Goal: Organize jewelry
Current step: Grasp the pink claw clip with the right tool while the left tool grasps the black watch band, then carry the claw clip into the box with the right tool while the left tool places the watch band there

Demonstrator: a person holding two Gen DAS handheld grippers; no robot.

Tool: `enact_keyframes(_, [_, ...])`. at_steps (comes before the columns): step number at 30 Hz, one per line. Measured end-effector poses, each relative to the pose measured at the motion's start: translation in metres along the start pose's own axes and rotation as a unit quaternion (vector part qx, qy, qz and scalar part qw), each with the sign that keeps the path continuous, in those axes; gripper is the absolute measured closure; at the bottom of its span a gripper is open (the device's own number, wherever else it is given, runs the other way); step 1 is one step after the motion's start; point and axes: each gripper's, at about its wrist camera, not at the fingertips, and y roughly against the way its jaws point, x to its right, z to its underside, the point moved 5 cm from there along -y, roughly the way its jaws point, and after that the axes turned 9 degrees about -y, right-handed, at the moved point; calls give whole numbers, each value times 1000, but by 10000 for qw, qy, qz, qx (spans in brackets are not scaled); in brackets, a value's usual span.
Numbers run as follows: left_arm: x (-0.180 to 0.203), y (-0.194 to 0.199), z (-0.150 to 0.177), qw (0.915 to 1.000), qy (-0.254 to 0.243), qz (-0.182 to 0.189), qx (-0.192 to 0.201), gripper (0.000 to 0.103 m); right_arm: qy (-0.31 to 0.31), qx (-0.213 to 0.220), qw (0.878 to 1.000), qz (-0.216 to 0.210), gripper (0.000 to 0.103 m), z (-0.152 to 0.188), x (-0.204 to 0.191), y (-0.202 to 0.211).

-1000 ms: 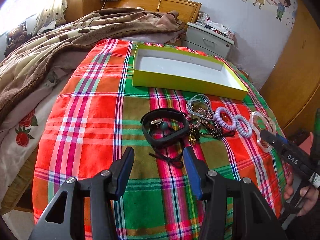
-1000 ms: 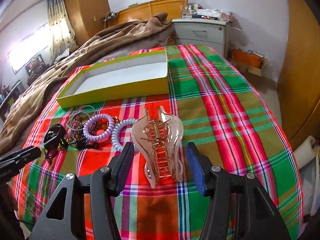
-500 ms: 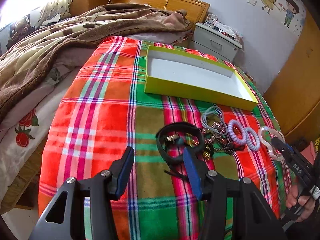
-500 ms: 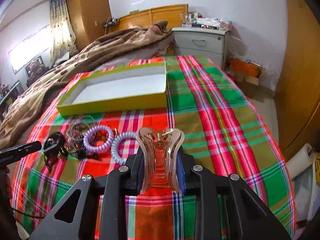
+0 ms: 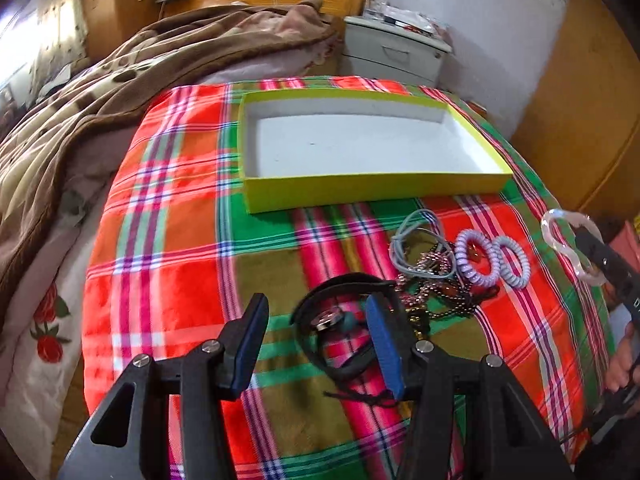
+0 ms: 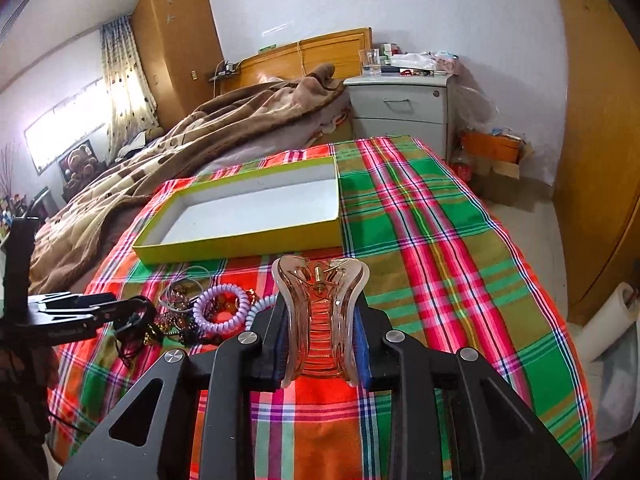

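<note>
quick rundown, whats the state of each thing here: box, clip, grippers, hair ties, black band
yellow-green cardboard box: open, nothing inside
clear pink plastic claw clip: clamped, off the cloth
right gripper: shut on the clip
left gripper: open, above black band
black band: on cloth
purple spiral hair ties: on cloth

A plaid cloth [image 5: 168, 264] covers the bed, carrying a yellow-green box [image 5: 376, 190] and a jewelry pile [image 5: 436, 276].

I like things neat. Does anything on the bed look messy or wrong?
Yes: the necklaces, grey cords and black watch lie tangled in a heap on the plaid cloth, while the yellow box is empty.
</note>
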Motion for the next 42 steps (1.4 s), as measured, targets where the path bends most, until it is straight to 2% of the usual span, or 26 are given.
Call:
enact_keyframes(8, [7,-19,-7,9981,-502,-127,-343,50,-35,-10,10000,-38,76,1,-1,-1])
enact_keyframes(12, [4,-24,-10,9968,-604,-285,-447,50,-58,-37,10000,-52,76,-1,-1,-4])
enact_keyframes(16, [2,-28,-14,9969,-587,-181,-495,50,-50,-39,9999,-80,76,-2,-4,-5])
enact_keyframes(19, [0,-29,-15,9974,-537,-149,-462,58,-33,-54,9999,-97,76,-1,-7,-6])
enact_keyframes(20, [-1,-29,-15,9975,-517,-145,-448,67,-32,-62,9999,-93,76,-1,-7,-7])
enact_keyframes(21, [-1,-29,-15,9978,-489,-122,-429,71,-36,-69,9999,-89,76,-1,-7,-8])
enact_keyframes(27, [-3,-25,-15,9987,-359,-12,-365,75,-70,-57,9999,-88,76,-4,-6,-8])
enact_keyframes(30, [-7,-17,-16,9994,-217,19,-257,86,-84,-50,9999,-89,76,-5,-6,-7])
enact_keyframes(31, [-8,-14,-16,9996,-187,11,-213,92,-78,-44,9999,-97,76,-6,-7,-7])
enact_keyframes(42, [-18,-1,-15,9998,143,139,-71,93,-44,34,9999,-144,76,-9,-10,-1])
